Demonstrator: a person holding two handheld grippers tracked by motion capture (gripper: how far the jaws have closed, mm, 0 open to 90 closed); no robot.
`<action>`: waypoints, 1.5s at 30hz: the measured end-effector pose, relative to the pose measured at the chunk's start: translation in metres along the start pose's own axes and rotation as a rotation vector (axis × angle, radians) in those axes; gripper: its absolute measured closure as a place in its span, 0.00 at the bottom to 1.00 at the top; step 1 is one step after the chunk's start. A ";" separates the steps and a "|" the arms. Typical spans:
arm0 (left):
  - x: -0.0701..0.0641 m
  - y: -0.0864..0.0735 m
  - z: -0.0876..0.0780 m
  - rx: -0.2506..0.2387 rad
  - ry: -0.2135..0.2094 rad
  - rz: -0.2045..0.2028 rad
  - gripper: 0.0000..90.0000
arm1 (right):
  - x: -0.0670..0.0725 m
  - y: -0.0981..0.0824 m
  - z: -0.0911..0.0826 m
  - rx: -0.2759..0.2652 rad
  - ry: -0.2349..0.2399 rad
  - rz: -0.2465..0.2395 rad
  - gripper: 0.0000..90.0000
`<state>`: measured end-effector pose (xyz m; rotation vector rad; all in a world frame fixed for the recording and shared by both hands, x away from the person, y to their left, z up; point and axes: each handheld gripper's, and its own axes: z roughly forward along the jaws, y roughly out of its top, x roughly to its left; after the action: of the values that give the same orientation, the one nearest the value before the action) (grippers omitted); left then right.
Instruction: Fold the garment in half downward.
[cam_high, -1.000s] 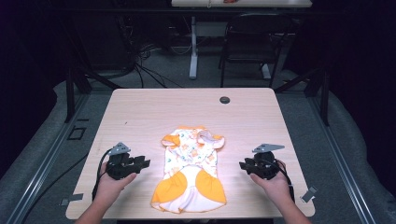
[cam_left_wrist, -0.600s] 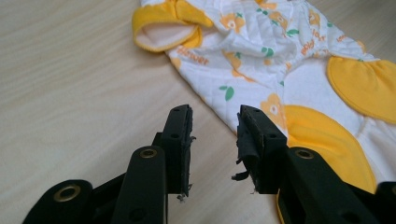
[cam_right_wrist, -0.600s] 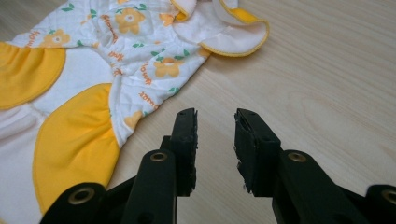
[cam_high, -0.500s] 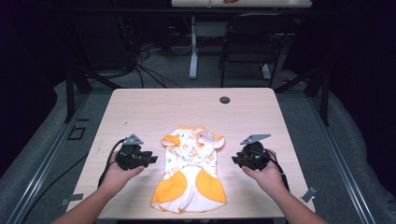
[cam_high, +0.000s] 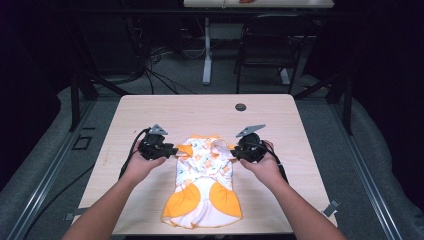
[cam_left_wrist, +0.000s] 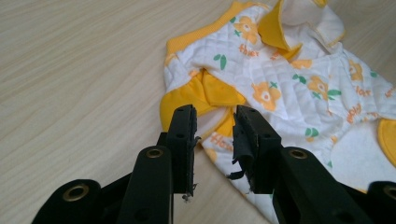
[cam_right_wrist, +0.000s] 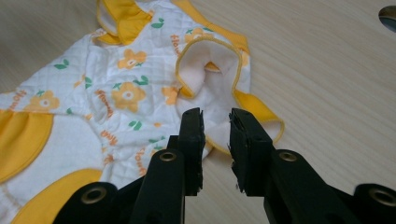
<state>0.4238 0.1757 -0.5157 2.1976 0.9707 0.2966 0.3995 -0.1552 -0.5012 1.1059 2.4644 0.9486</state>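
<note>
A small white quilted garment (cam_high: 202, 170) with orange flowers and yellow trim lies flat on the wooden table (cam_high: 200, 110), collar away from me. My left gripper (cam_high: 175, 150) is at its left sleeve, jaws open. In the left gripper view the yellow sleeve cuff (cam_left_wrist: 205, 95) lies just past the gripper's tips (cam_left_wrist: 214, 112). My right gripper (cam_high: 232, 154) is at the garment's right shoulder, also open. Its tips (cam_right_wrist: 215, 114) sit over the yellow-edged armhole (cam_right_wrist: 210, 70), and the garment (cam_right_wrist: 116, 93) spreads away to the left.
A small black round cap (cam_high: 240, 107) sits on the table near the far edge, also seen as a dark disc (cam_right_wrist: 387, 16). Beyond the table stand a chair (cam_high: 265, 55) and a table leg amid cables (cam_high: 150, 75) on the floor.
Both grippers have moved inward and away from me, from bare table beside the garment's skirt up to its left sleeve and right shoulder. The garment has not moved.
</note>
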 end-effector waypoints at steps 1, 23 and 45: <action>0.000 0.000 0.000 0.000 0.000 0.000 0.76 | 0.000 0.000 0.000 0.000 0.000 0.000 0.82; 0.012 0.022 0.053 0.017 0.057 -0.024 0.79 | -0.032 0.035 0.072 0.028 -0.060 0.085 0.79; 0.012 0.022 0.072 0.051 0.070 -0.038 0.76 | -0.020 0.028 0.095 0.135 -0.065 0.018 0.79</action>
<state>0.4777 0.1372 -0.5531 2.2252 1.0677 0.3358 0.4752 -0.1130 -0.5536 1.1843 2.5001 0.7482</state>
